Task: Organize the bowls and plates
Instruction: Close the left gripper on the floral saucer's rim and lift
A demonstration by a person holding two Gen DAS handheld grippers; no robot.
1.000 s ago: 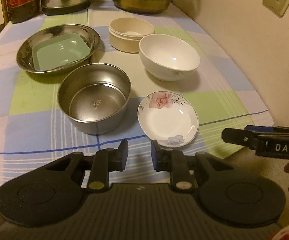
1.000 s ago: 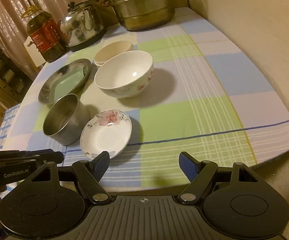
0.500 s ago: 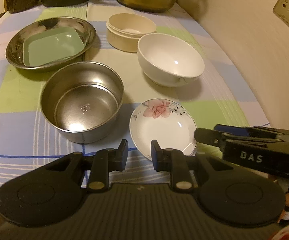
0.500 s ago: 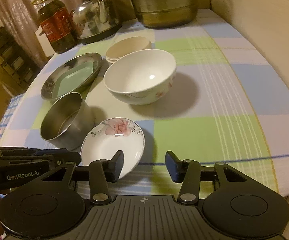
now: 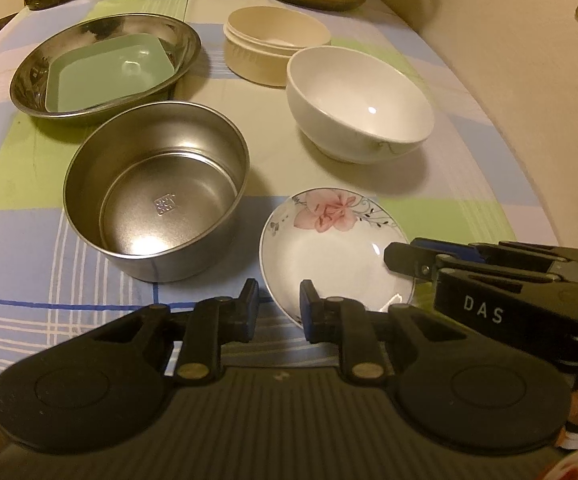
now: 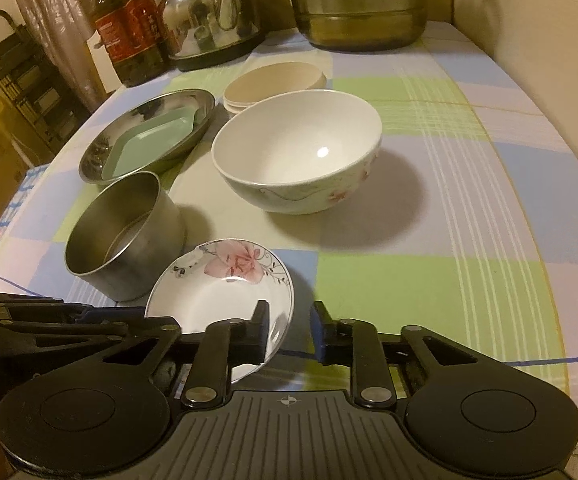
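My right gripper [image 6: 289, 332] is closing on the saucer [image 6: 225, 292] rim beside the steel bowl [image 6: 123, 236], left gripper [image 5: 275, 308] closing empty; a thin grip may let it slip.

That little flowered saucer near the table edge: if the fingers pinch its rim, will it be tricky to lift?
Probably a bit. The flowered saucer looks like glossy glazed ceramic, so its rim may slip between the fingers. It is shallow and stiff, so it should neither flex nor roll. It seems breakable, and it sits near the table edge.
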